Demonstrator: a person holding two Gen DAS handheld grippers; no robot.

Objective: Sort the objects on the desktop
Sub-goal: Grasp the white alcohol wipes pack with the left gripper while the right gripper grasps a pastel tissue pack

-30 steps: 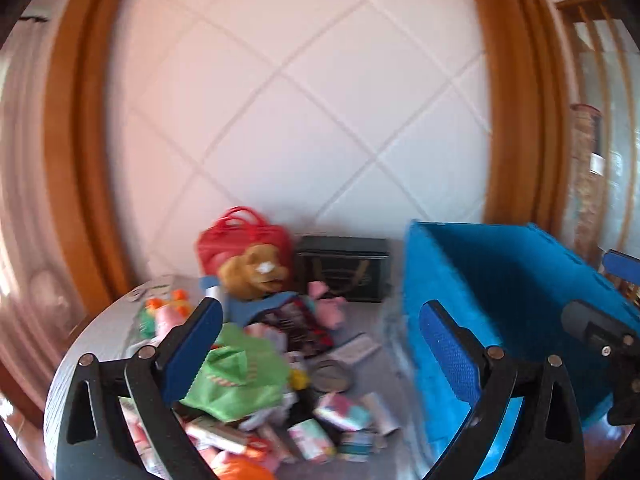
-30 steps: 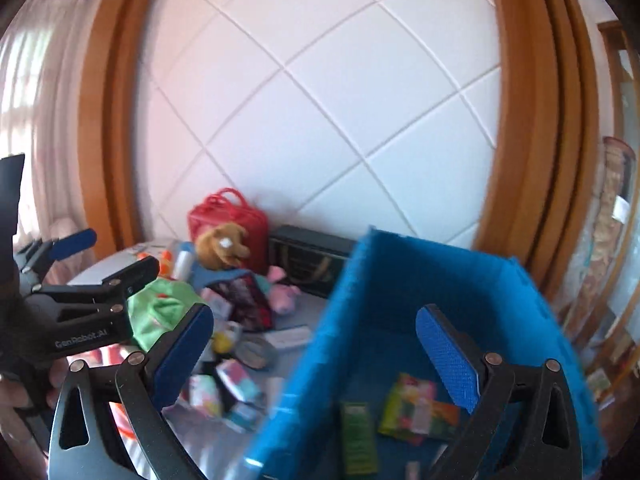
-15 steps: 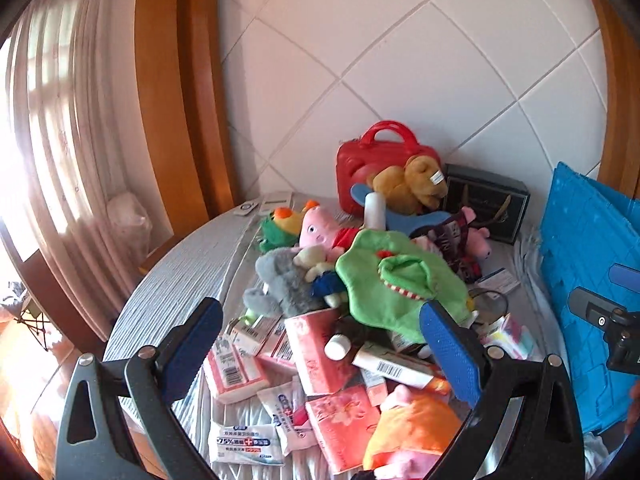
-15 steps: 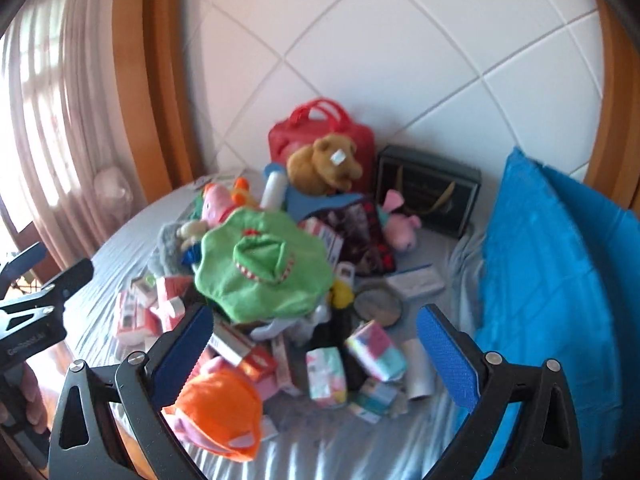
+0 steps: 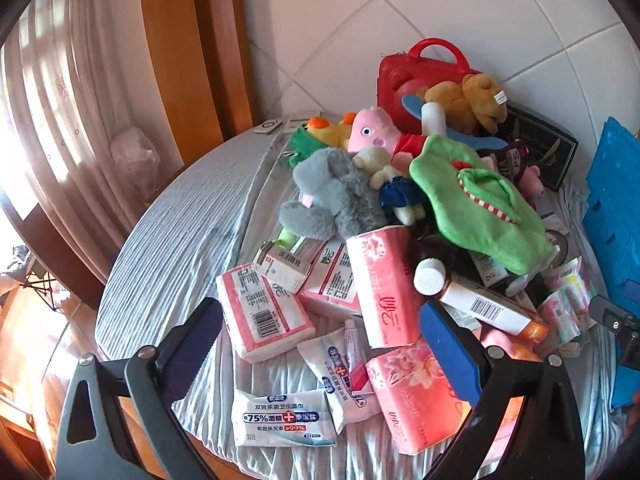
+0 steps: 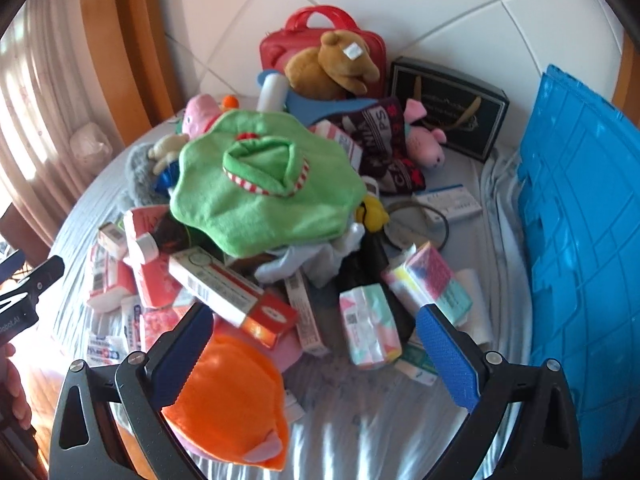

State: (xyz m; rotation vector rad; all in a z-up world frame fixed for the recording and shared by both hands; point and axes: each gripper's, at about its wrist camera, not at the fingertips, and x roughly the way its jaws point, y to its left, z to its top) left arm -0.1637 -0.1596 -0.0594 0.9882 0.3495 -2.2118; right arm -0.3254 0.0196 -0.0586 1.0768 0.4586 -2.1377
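While the heap of desktop objects sits in the middle of the cloth-covered worktop, topped by the green plush cloth, both hand-held grippers now look down on it. A second ago they faced the wall and the blue crate, the right one peering into the crate at a few packets lying there; they have since swung back to the pile, which I read as one drop finished and the next pick being chosen.

The left hand-held gripper hangs with its jaws spread and empty over the pink tissue packs and the wet-wipe packet. The right hand-held gripper is likewise spread and holds nothing, above the pastel tissue pack and beside the orange plush.

The left view alone shows the grey plush elephant, the pink pig toy and the wipes at the near edge. The right view alone shows the crate's ribbed outer wall in full, the red-ended carton and the small pink plush by the dark box.
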